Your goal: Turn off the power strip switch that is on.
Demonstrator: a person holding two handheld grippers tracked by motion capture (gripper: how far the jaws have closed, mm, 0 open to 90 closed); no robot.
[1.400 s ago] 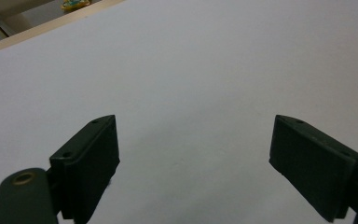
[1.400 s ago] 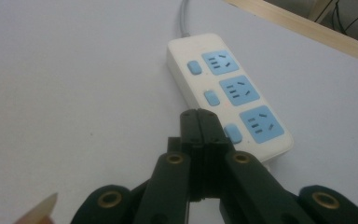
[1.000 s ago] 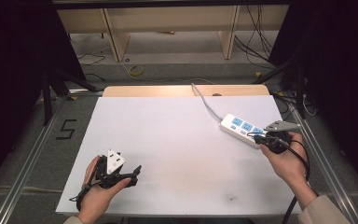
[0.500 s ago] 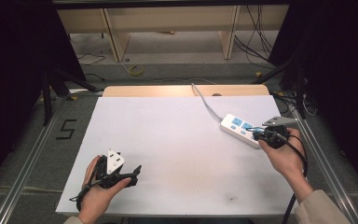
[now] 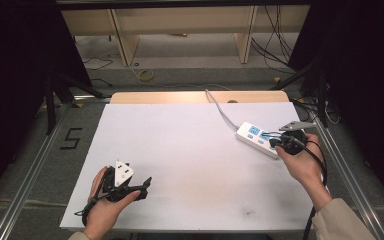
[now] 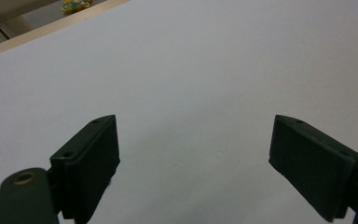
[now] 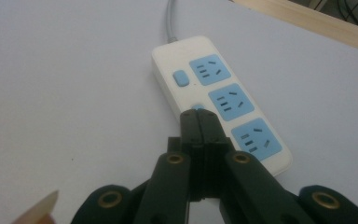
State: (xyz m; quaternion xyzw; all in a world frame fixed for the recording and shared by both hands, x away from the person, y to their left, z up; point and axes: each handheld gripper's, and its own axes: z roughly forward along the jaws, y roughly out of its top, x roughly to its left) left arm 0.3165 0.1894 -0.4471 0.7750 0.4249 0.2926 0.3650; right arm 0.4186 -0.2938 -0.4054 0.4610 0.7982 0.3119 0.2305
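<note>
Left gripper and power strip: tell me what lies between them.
Nothing: the high view shows only bare white table between the left gripper and the power strip.

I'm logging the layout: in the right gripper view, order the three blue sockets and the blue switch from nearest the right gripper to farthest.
From the right gripper:
1. Near socket, right of the tips.
2. Middle socket, ahead.
3. Far socket and blue switch, by the cord end: too close to call.

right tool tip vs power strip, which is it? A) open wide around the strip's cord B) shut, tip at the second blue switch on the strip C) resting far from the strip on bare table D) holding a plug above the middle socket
B: in the right gripper view the right tool has its jaws pressed together, its tip at the lower blue switch of the power strip, beside the middle socket.
</note>
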